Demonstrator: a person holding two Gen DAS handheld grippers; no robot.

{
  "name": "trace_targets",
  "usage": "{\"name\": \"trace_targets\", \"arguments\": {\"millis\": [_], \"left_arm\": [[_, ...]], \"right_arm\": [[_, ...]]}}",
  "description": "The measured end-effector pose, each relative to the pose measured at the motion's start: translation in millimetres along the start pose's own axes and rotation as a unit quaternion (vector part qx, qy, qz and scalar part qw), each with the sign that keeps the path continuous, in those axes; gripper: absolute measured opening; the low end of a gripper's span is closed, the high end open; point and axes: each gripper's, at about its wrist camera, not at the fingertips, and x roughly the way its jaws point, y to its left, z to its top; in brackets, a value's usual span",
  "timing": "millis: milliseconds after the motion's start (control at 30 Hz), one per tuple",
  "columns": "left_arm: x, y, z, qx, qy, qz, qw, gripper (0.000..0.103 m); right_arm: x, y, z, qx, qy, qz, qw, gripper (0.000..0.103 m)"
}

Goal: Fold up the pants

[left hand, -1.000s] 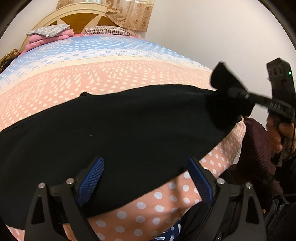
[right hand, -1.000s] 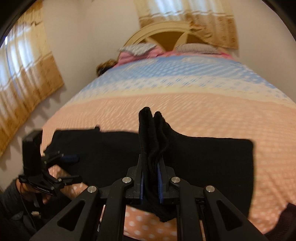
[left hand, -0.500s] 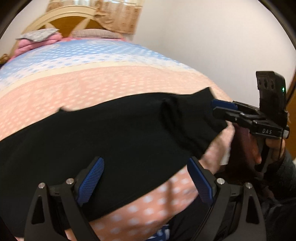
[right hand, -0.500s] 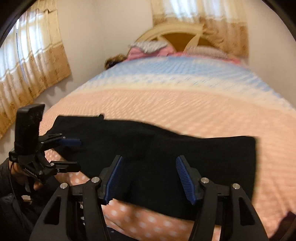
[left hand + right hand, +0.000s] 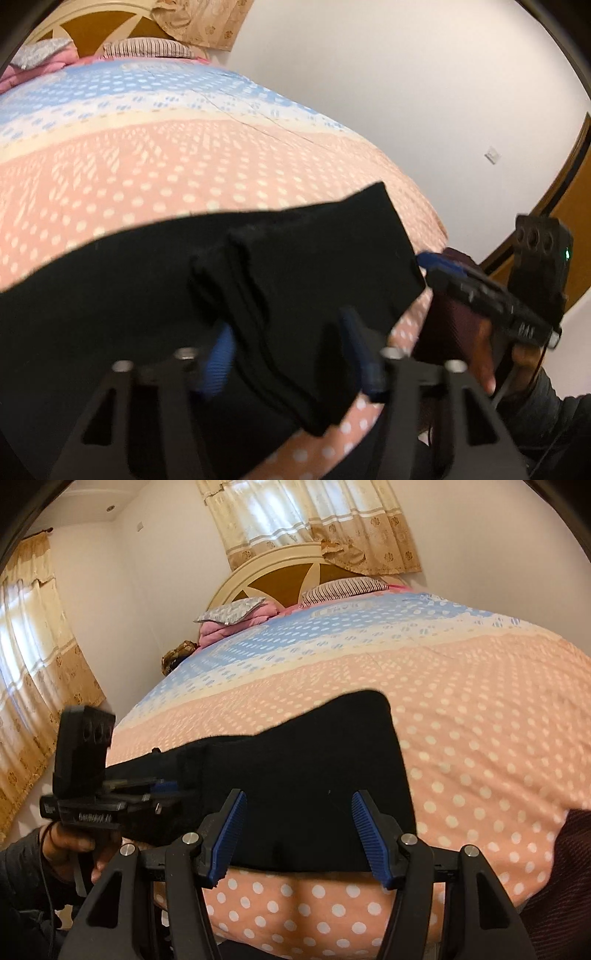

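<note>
Black pants (image 5: 147, 273) lie across the near edge of the bed, with a folded layer at their right end (image 5: 325, 760). My left gripper (image 5: 291, 354) is partly closed around a raised fold of the black cloth, its blue pads (image 5: 219, 363) blurred and still apart. It also shows in the right wrist view (image 5: 162, 790), at the pants' left part. My right gripper (image 5: 299, 834) is open and empty over the pants' near edge. It also shows in the left wrist view (image 5: 428, 258), just right of the pants' end.
The bed has a pink, cream and blue dotted cover (image 5: 480, 716). Pillows (image 5: 343, 589) and a folded pink blanket (image 5: 221, 627) lie by the headboard. A dark maroon cloth (image 5: 561, 886) hangs at the bed's near right corner. Curtains (image 5: 33, 701) hang on the left.
My right gripper let go of the pants' end, opened and drew back to the bed edge. My left gripper moved right along the pants and began closing on a raised fold.
</note>
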Motion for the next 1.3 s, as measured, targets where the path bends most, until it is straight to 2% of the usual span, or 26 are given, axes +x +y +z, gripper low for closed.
{"name": "trace_targets", "arguments": {"millis": [33,67,233,333,433,533,633,733,833,867,933,1000,1033,1067,1133,1200,1300], "left_arm": [[1.0,0.2,3.6,0.0,0.0,0.001,1.0,0.022],[1.3,1.1,8.6,-0.002,-0.001,-0.003,1.0,0.016],[-16.8,3.6,17.9,-0.001,-0.016,0.0,0.9999,0.016],[-19.4,17.9,17.0,-0.017,-0.007,0.006,0.9998,0.016],[-13.4,23.4,8.0,-0.028,0.009,0.001,0.9996,0.016],[-6.2,23.2,0.6,-0.032,0.017,0.003,0.9993,0.016],[-11.3,27.0,-3.3,-0.041,0.013,-0.003,0.9991,0.016],[-19.8,26.5,-8.3,-0.037,0.009,-0.001,0.9993,0.017],[-31.8,25.4,-16.4,-0.024,0.004,0.021,0.9995,0.018],[-39.3,25.8,-20.7,-0.019,0.0,0.03,0.9993,0.018],[-50.7,28.6,-27.4,-0.014,-0.006,0.044,0.9989,0.019],[-68.9,35.9,-35.3,-0.006,-0.016,0.068,0.9975,0.023],[-77.2,40.4,-39.3,-0.003,-0.02,0.083,0.9964,0.033],[-88.6,46.1,-44.3,-0.001,-0.026,0.105,0.9941,0.045],[-110.7,60.1,-53.0,0.0,-0.038,0.145,0.9887,0.057],[-133.0,78.2,-61.7,-0.005,-0.043,0.187,0.9815,0.058],[-166.5,111.1,-76.9,-0.029,-0.045,0.242,0.9689,0.059]], "right_arm": [[1.3,-2.3,-2.5,-0.002,0.003,0.0,1.0,0.061],[2.4,-4.4,-3.3,-0.002,0.003,0.0,1.0,0.061],[-5.6,-6.3,5.9,0.004,-0.021,0.021,1.0,0.061],[-3.4,-0.6,14.7,-0.016,-0.026,0.006,1.0,0.063],[18.3,2.0,21.8,-0.024,-0.002,-0.003,1.0,0.063],[53.9,-6.9,18.7,-0.02,0.049,-0.023,0.998,0.063],[44.6,-5.0,22.2,-0.021,0.037,-0.01,0.999,0.063],[24.5,-0.3,40.3,-0.015,-0.01,0.033,0.999,0.064],[32.8,2.1,58.2,-0.026,-0.022,0.022,0.999,0.068],[46.3,-5.3,61.9,-0.015,-0.007,0.019,1.0,0.068],[80.5,-25.2,61.0,0.012,0.048,0.0,0.999,0.069],[82.8,-31.8,59.2,0.02,0.031,0.015,0.999,0.069],[79.4,-30.5,60.2,0.02,0.028,0.016,0.999,0.069],[73.1,-27.7,62.5,0.024,0.024,0.016,0.999,0.069],[58.4,-18.9,63.8,0.034,0.003,0.022,0.999,0.069],[47.7,-3.0,61.3,0.024,-0.006,0.049,0.998,0.069],[47.3,32.9,52.0,-0.012,0.005,0.104,0.994,0.069]]}}
